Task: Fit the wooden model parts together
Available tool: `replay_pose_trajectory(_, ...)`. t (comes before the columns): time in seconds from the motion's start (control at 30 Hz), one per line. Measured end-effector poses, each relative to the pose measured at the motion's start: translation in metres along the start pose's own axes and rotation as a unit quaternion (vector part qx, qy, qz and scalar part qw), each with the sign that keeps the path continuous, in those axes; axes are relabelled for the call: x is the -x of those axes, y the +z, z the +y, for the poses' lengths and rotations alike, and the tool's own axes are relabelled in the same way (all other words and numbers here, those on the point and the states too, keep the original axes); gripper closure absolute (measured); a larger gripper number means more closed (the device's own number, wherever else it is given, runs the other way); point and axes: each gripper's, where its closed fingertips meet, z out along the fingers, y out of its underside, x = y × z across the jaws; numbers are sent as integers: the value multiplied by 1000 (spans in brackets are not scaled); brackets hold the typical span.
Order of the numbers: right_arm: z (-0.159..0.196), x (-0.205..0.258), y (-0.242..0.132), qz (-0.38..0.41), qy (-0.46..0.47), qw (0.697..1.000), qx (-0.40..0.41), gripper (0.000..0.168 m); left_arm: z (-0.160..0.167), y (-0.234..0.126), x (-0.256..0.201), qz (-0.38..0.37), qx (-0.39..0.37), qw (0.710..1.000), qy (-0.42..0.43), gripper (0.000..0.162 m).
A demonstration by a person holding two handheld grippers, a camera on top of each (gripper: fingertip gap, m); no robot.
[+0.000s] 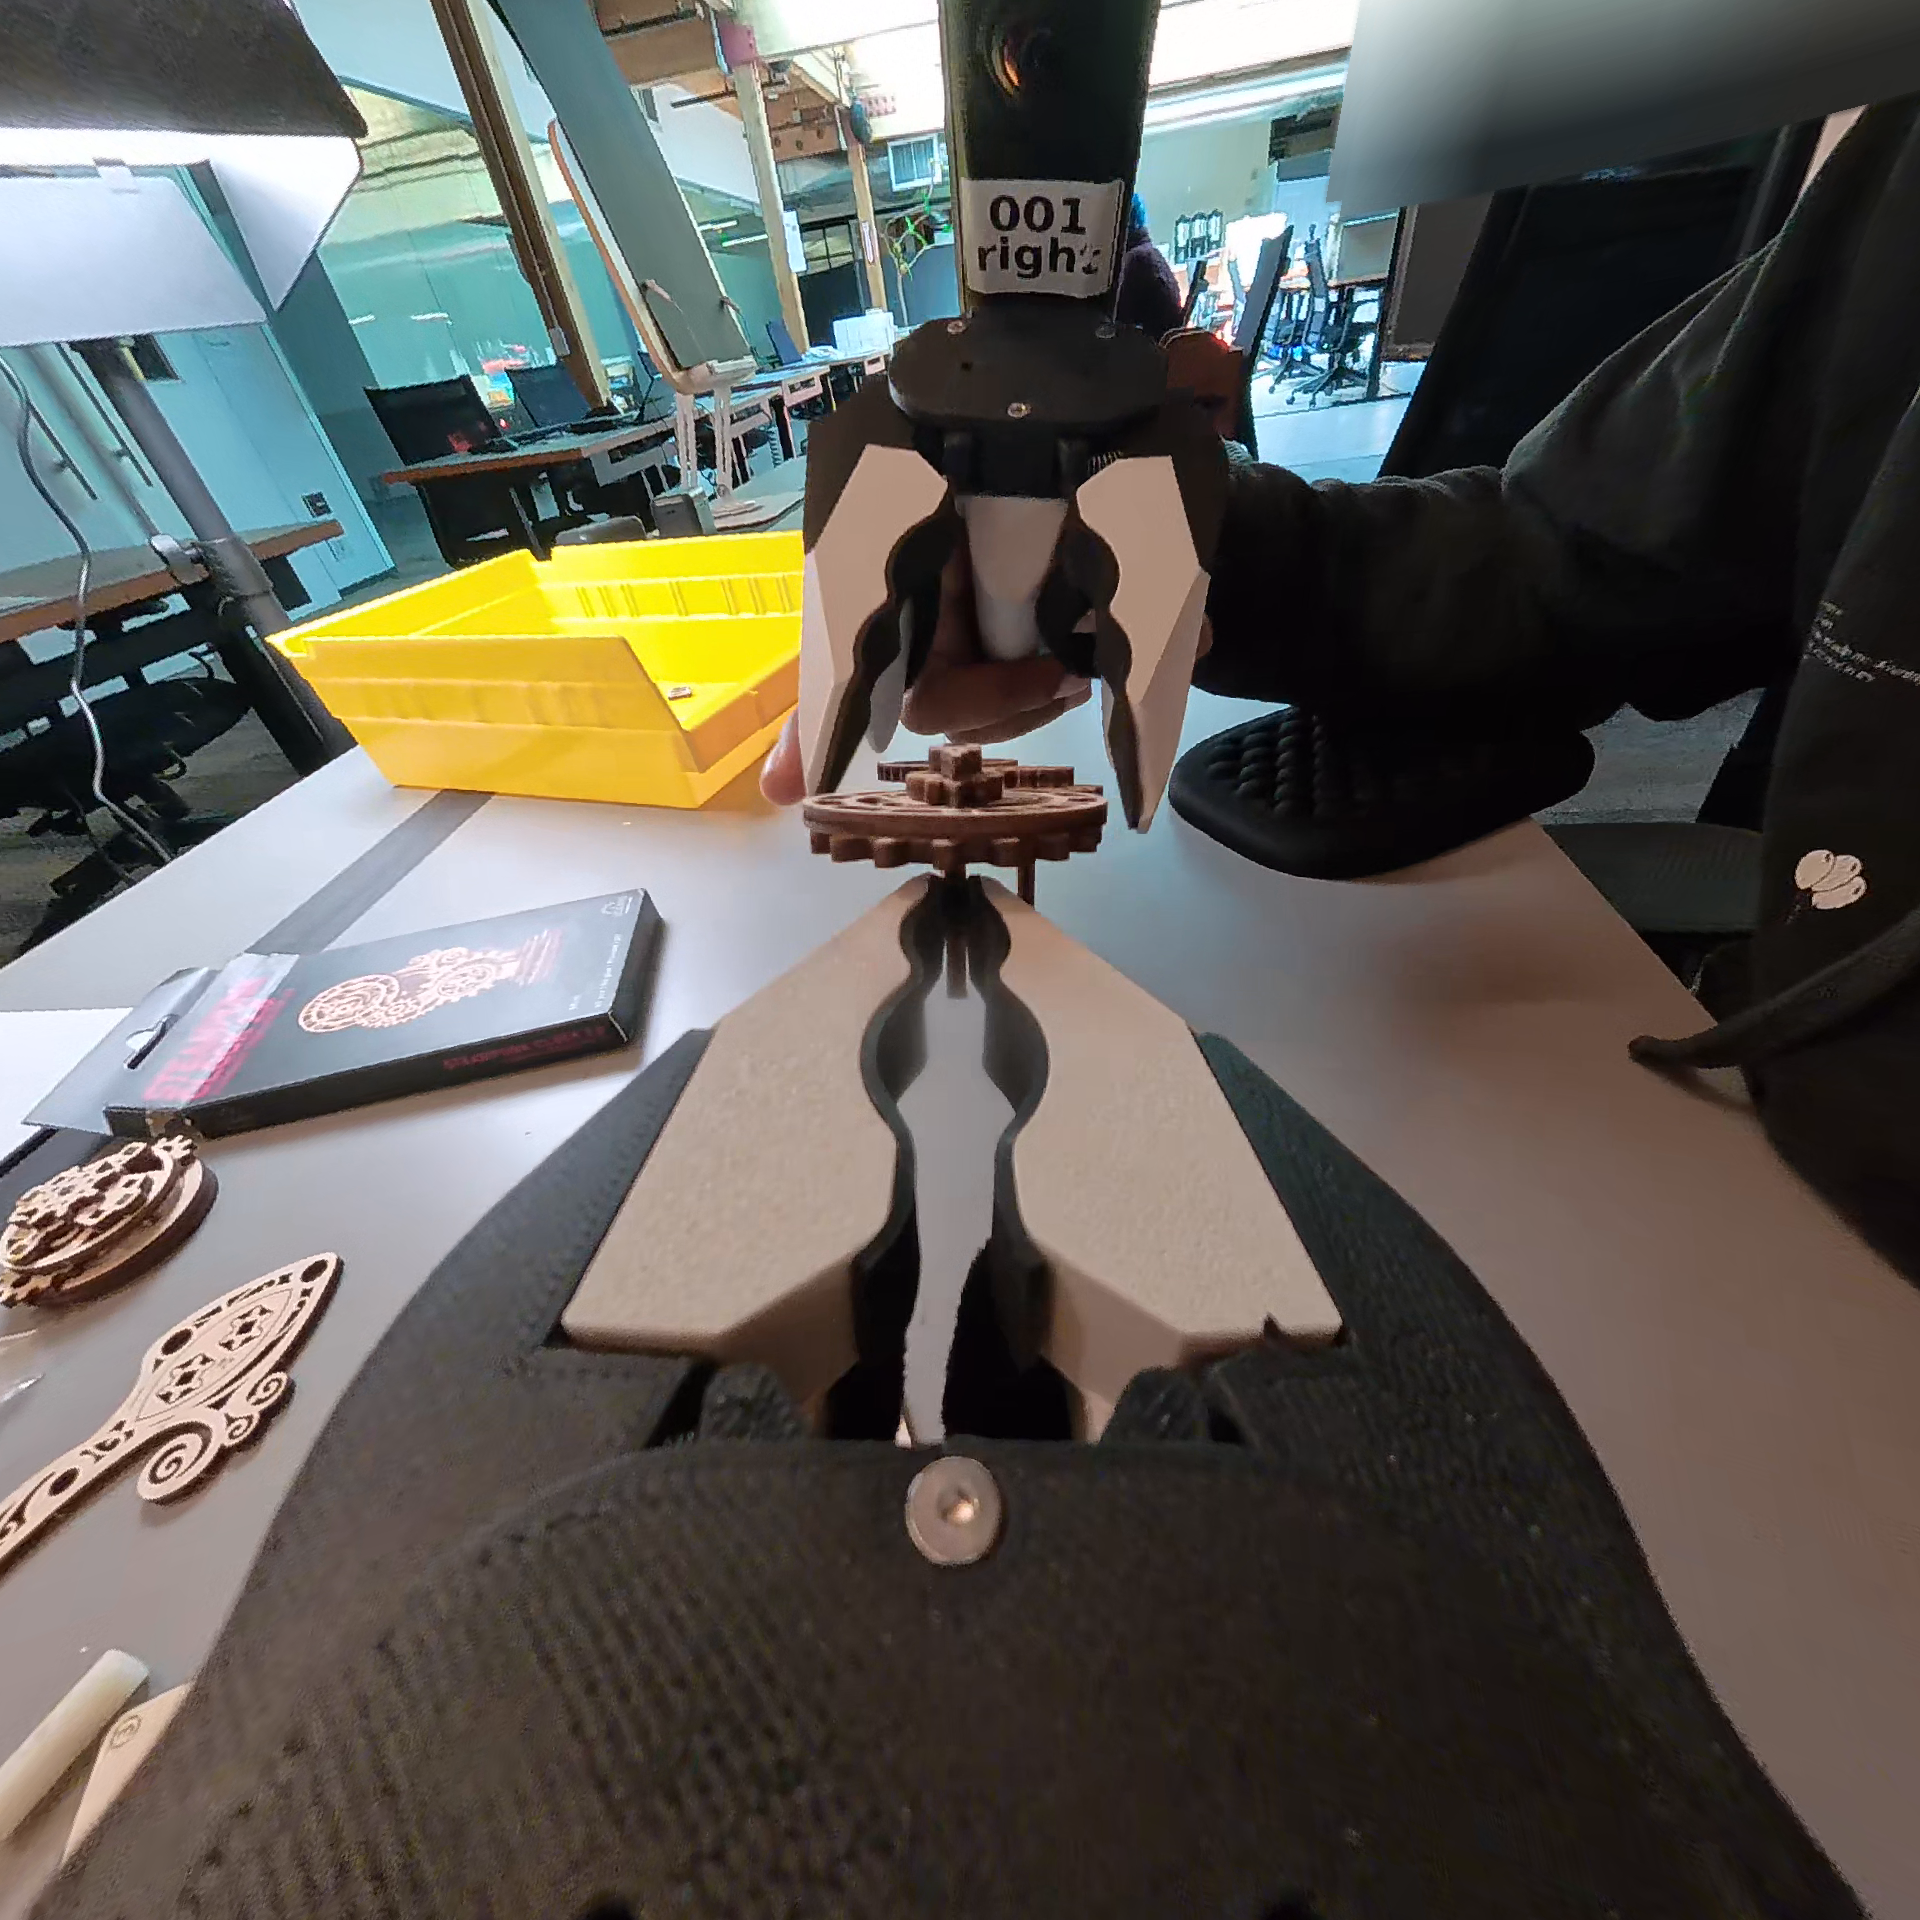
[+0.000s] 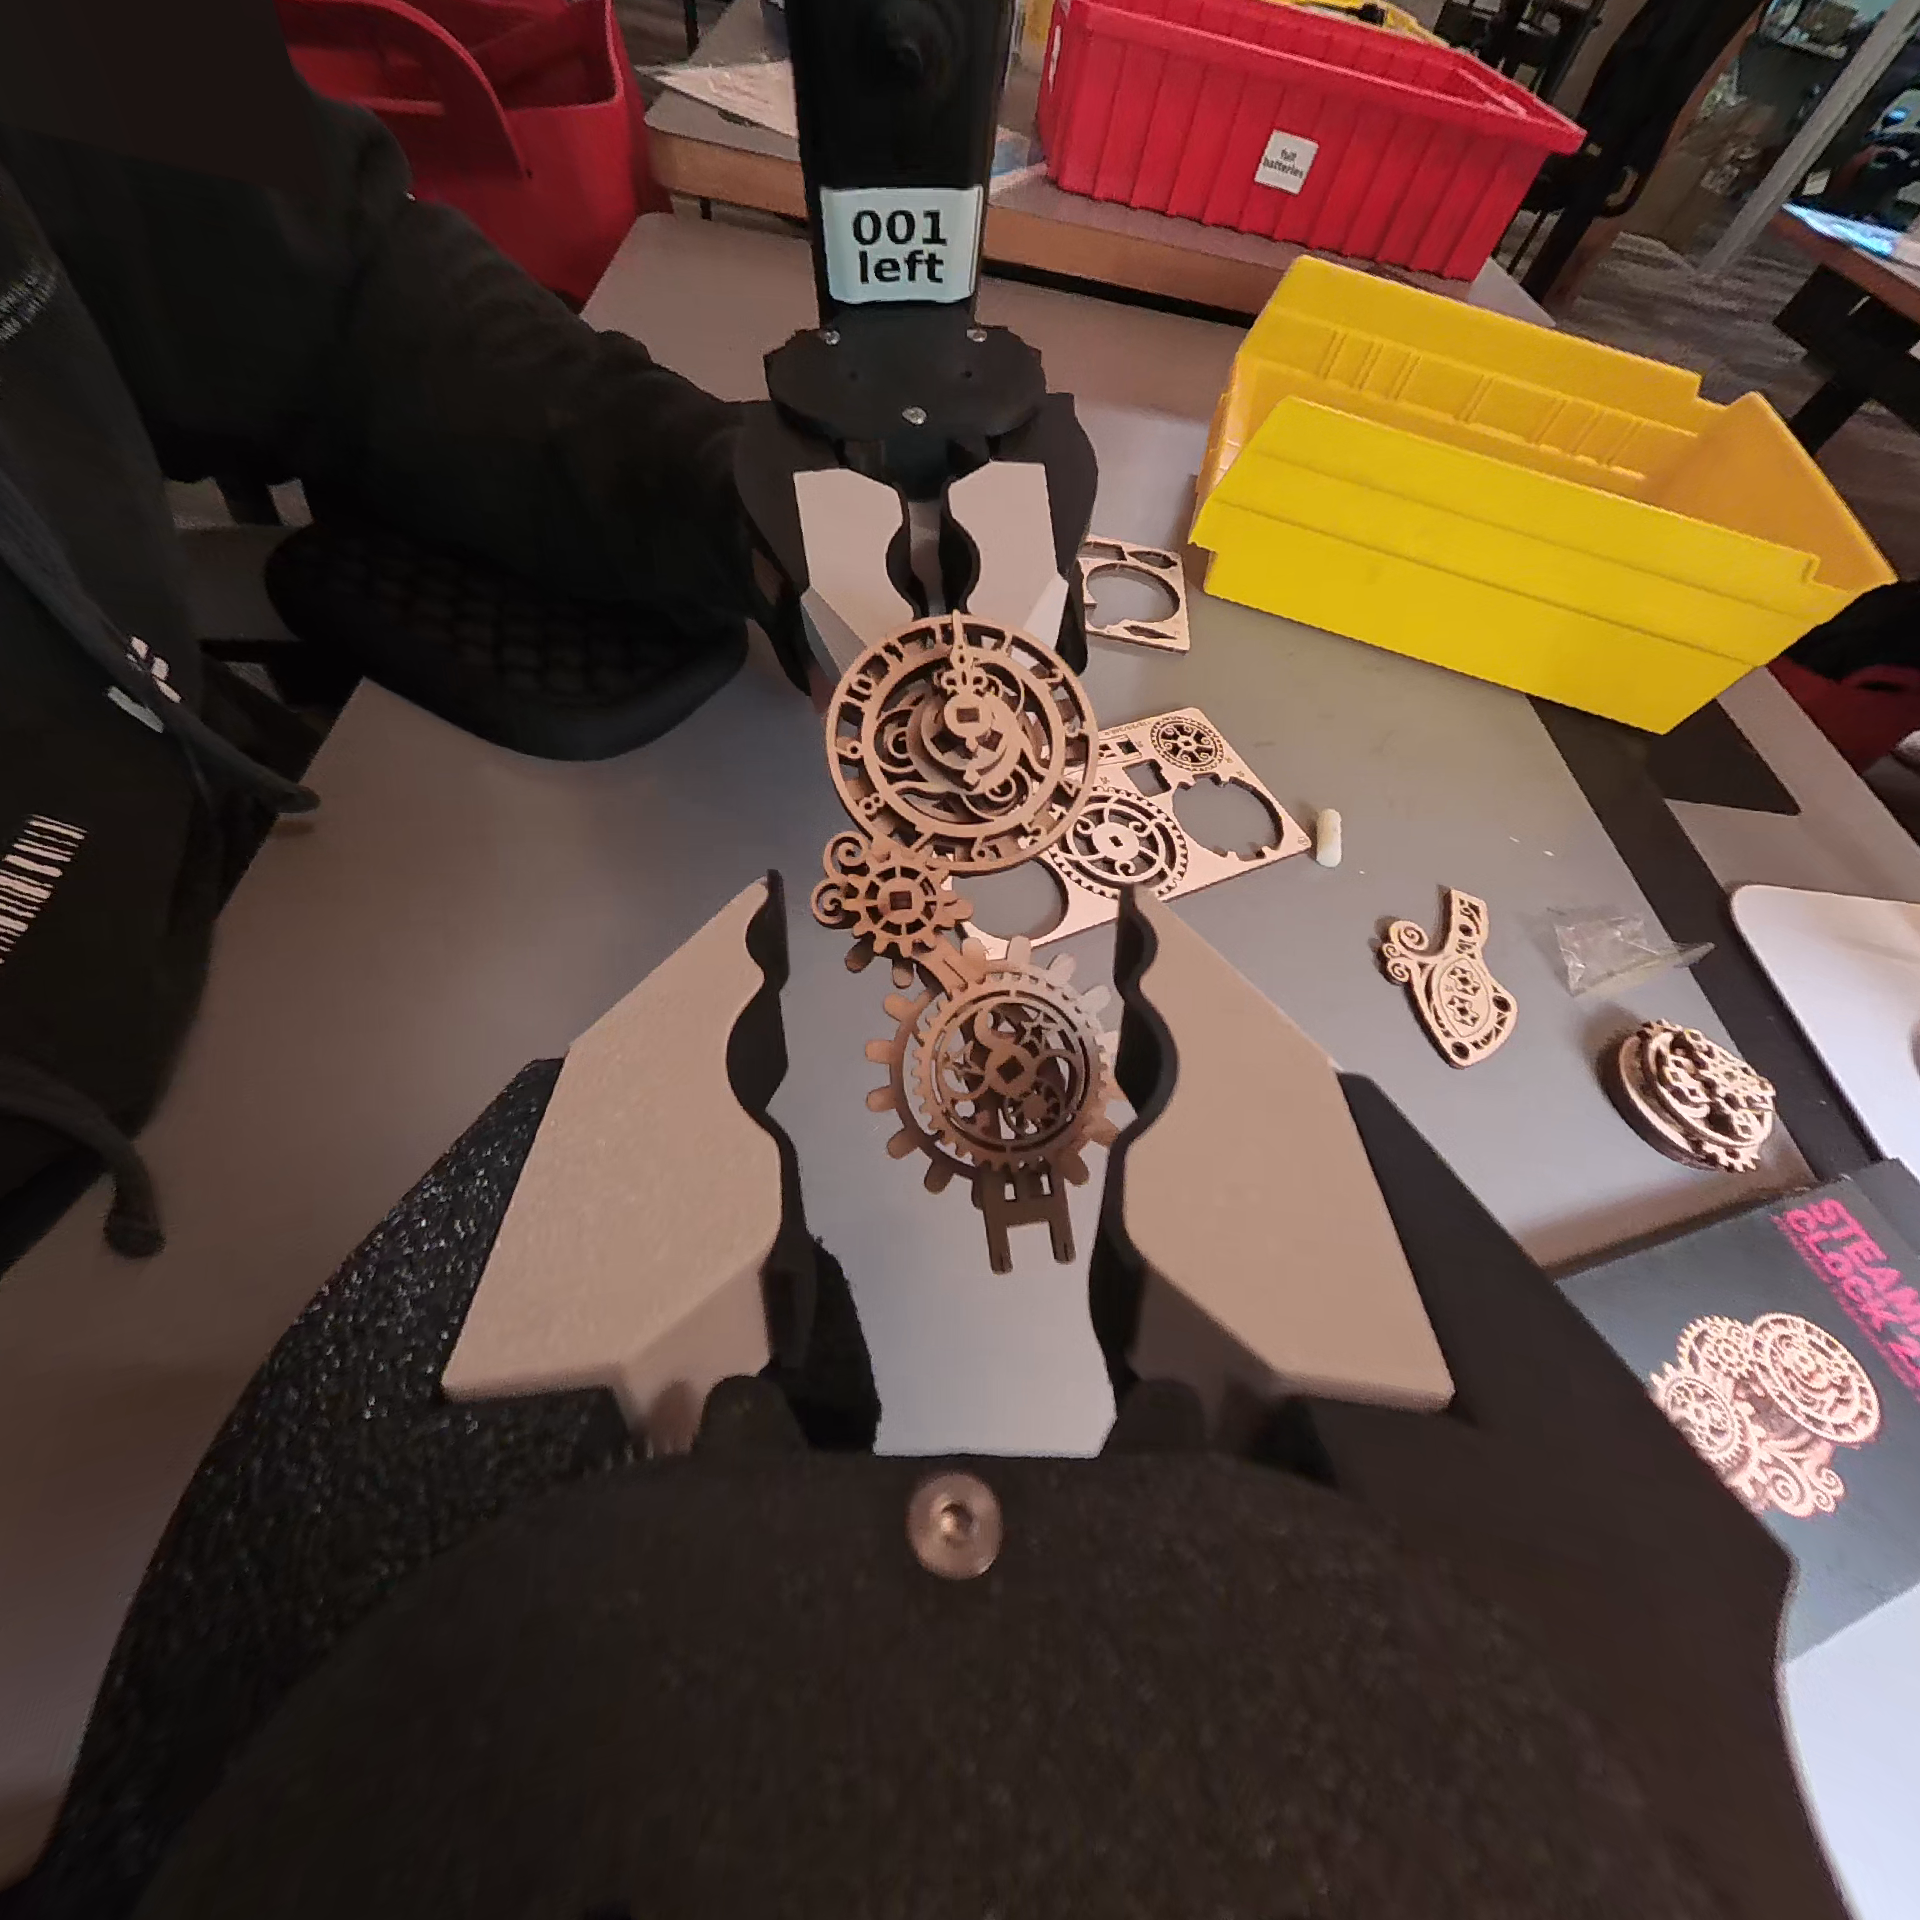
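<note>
The wooden clock model (image 2: 961,748) is a dial, a small gear (image 2: 894,904) and a large gear (image 2: 997,1070) joined in a chain, held above the grey table (image 2: 468,935). My left gripper (image 2: 951,623) is shut on the dial's far edge. In the left wrist view the model (image 1: 956,821) shows edge-on, with my left gripper (image 1: 954,899) pinching its thin plate. My right gripper (image 2: 951,914) is open. Its fingers stand either side of the large gear, which is close to the right finger. It faces me in the left wrist view (image 1: 977,790).
A yellow bin (image 2: 1507,561) stands at the table's far side, with a red bin (image 2: 1299,135) behind it. Punched wooden sheets (image 2: 1174,821), a white peg (image 2: 1330,836), an ornate flat part (image 2: 1455,987), a gear sub-assembly (image 2: 1694,1091) and a black box (image 2: 1766,1351) lie to the right. Less than 4 cm separates the two grippers' tips. The white peg (image 2: 1330,836) is about equally far from each gripper, around 25 centimetres. My left wrist view (image 1: 46,1747) looks at it from another angle.
</note>
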Motion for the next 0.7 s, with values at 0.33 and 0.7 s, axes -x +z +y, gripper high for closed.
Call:
replay_pose_trajectory(0.33, 9, 4, 21, 3, 41, 999, 35, 115, 14, 7, -3, 10, 14, 1000, -3, 161)
replay_pose_trajectory(0.7, 33, -17, 18, 42, 172, 979, 96, 119, 27, -4, 23, -3, 40, 988, -150, 139)
